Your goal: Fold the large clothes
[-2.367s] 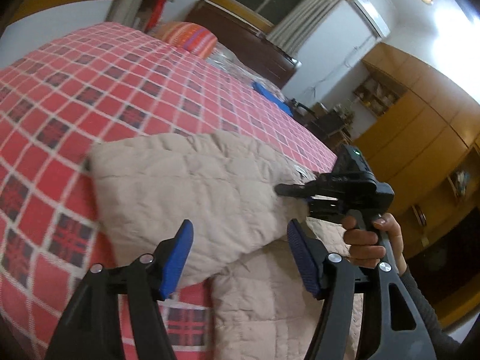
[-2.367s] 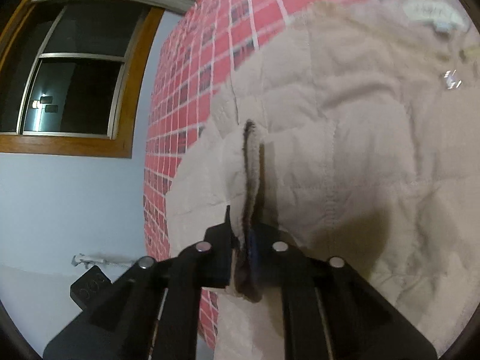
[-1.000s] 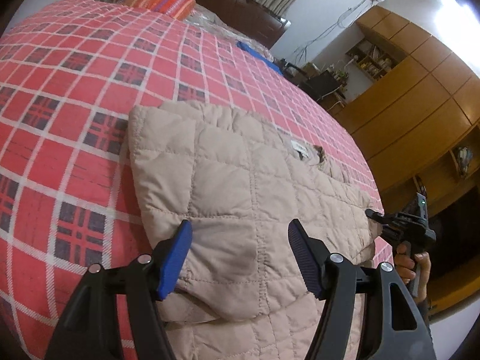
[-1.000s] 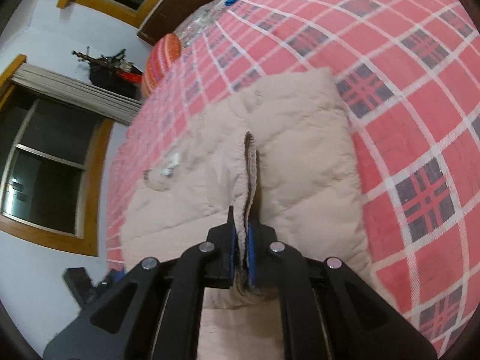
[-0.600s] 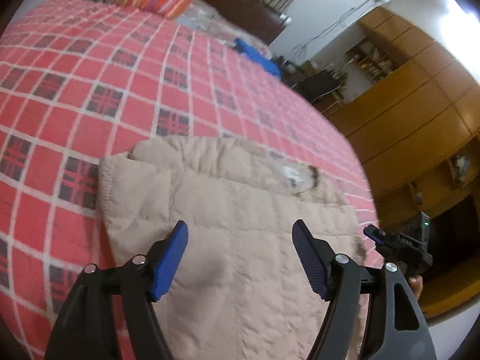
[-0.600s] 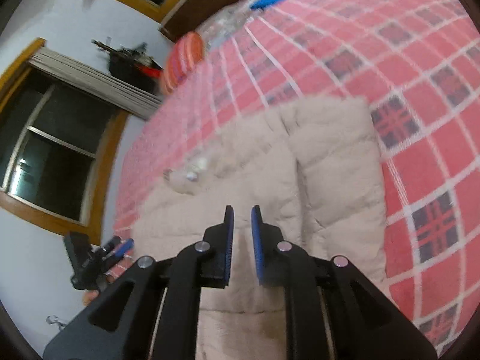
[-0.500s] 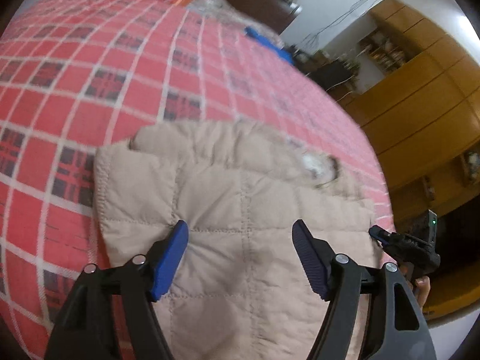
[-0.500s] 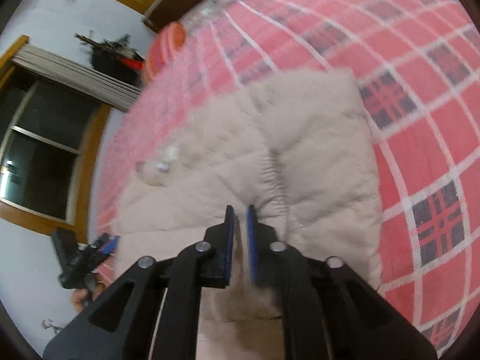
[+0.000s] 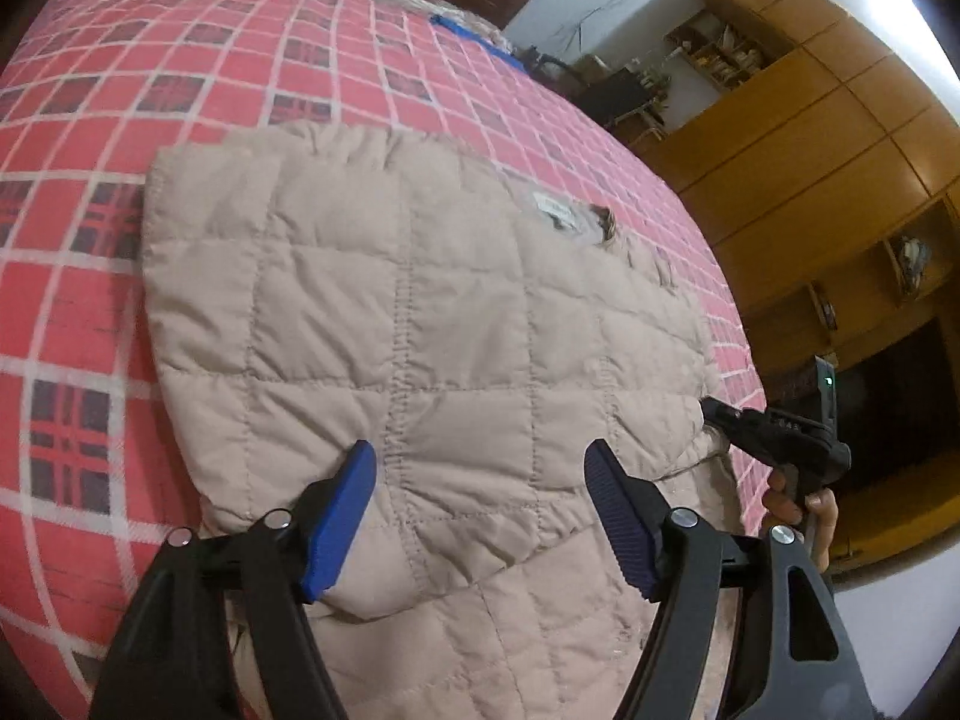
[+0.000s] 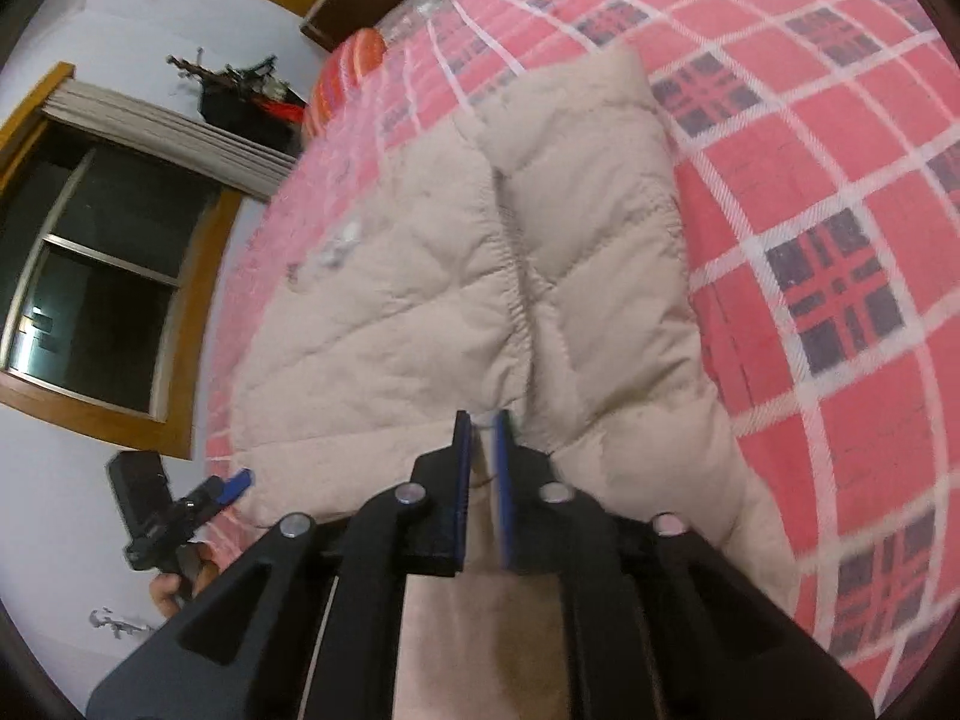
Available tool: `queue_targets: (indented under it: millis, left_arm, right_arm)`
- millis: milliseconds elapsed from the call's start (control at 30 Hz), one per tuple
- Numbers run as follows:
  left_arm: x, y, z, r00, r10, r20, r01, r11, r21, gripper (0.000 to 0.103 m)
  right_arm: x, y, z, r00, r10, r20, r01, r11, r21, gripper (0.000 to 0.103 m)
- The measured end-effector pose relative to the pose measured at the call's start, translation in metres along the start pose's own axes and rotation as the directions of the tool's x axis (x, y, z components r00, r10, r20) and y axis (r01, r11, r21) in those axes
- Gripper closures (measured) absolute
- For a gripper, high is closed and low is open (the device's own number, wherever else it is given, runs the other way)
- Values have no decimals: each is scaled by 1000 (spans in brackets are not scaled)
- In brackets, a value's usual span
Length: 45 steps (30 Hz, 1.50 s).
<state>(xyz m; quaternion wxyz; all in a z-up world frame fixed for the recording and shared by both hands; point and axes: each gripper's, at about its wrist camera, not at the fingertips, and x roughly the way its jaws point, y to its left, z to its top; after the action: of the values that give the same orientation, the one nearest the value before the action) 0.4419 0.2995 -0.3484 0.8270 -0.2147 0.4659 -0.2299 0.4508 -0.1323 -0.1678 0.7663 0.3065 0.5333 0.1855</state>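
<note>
Left wrist view shows the left gripper (image 9: 480,480) spread wide and empty just above the beige quilted jacket (image 9: 420,312), which lies partly folded on the red checked bed (image 9: 180,48); that stance looks ready to take the near edge for a further fold. Right wrist view shows the right gripper (image 10: 481,450) nearly closed with nothing between its pads, poised over the central seam (image 10: 510,252).

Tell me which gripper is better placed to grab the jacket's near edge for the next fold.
Probably left. The left gripper is wide open, straddling the jacket at its folded near edge. The right gripper is nearly closed, empty, at the jacket's side edge, and would have to open first.
</note>
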Motion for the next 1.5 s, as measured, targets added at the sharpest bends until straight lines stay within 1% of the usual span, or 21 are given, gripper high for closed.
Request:
queue_targets:
  millis: [67,133,200,233,333,400,467,533,567,633,767,867,933,1033,1167,1233,1300,1367,1433,1467,1500]
  left_arm:
    - [-21,-7,-11,998,-57,28,56,998,21,29]
    - [-50,-13,-35,994,-103,48,100,994,52,21]
    - [-70,-13,-59,994,-104,36,101,992,69,19]
    - [-81,-11,-76,995,-93,24,91,993,77,19]
    - [-107,2,-119,997,-75,-5,76,995,68,18]
    - [-119,9,-151,998,-57,-35,58,997,44,17]
    - [-125,20,-182,997,-29,-66,30,999,15,17]
    - [-131,31,-205,996,1,-88,-2,1000,-7,17]
    - [-135,36,-218,995,10,-101,-12,1000,-20,17]
    - [-139,44,-236,993,-2,-119,-4,998,-56,17]
    - [-137,53,-251,988,-36,-148,20,994,-109,17]
    - [-133,52,-255,984,-56,-171,37,993,-116,17]
    - [-130,50,-256,979,-90,-185,67,990,-125,17]
    - [-124,43,-262,971,-86,-225,63,992,-108,17]
    - [-114,30,-267,953,-134,-271,110,989,-100,19]
    - [-109,22,-269,950,-135,-280,118,990,-75,19]
    - [-99,19,-268,950,-133,-282,115,990,-79,19]
    - [-97,26,-269,948,-147,-281,120,986,-112,26]
    - [-97,26,-271,946,-139,-294,109,987,-115,55]
    - [-97,25,-272,943,-146,-300,115,986,-118,61]
    - [-101,24,-273,941,-151,-302,120,986,-119,73]
  right_arm:
    - [-24,7,-10,999,42,14,-41,999,-30,91]
    - [-45,5,-27,998,66,-4,-67,997,-48,82]
    - [-65,-4,-49,998,55,-35,-57,996,-63,58]
    - [-77,-11,-63,999,32,-39,-35,997,-75,55]
    - [-110,-33,-96,999,-2,-48,-1,997,-73,51]
    - [-132,-52,-121,999,-4,-52,1,999,-52,41]
    - [-150,-71,-146,998,-34,-57,32,999,-39,40]
    - [-161,-86,-166,996,-47,-80,46,999,-22,40]
    - [-165,-93,-174,994,-42,-96,41,999,-11,40]
    - [-166,-100,-185,991,-21,-133,21,1000,2,39]
    - [-159,-105,-210,976,3,-216,-6,1000,-12,39]
    - [-154,-104,-226,965,18,-262,-25,999,-25,39]
    - [-150,-102,-234,958,31,-286,-43,999,-33,39]
    - [-149,-98,-239,952,59,-300,-71,997,-31,38]
    - [-149,-84,-247,947,79,-312,-99,994,-47,37]
    - [-144,-77,-244,944,89,-316,-110,993,-49,36]
    - [-139,-74,-242,943,83,-322,-103,994,-46,35]
    - [-133,-78,-239,939,99,-330,-109,994,-13,35]
    - [-133,-81,-239,936,117,-332,-123,992,4,40]
    - [-136,-83,-239,935,124,-332,-129,992,6,47]
    - [-136,-84,-239,934,131,-334,-136,991,10,57]
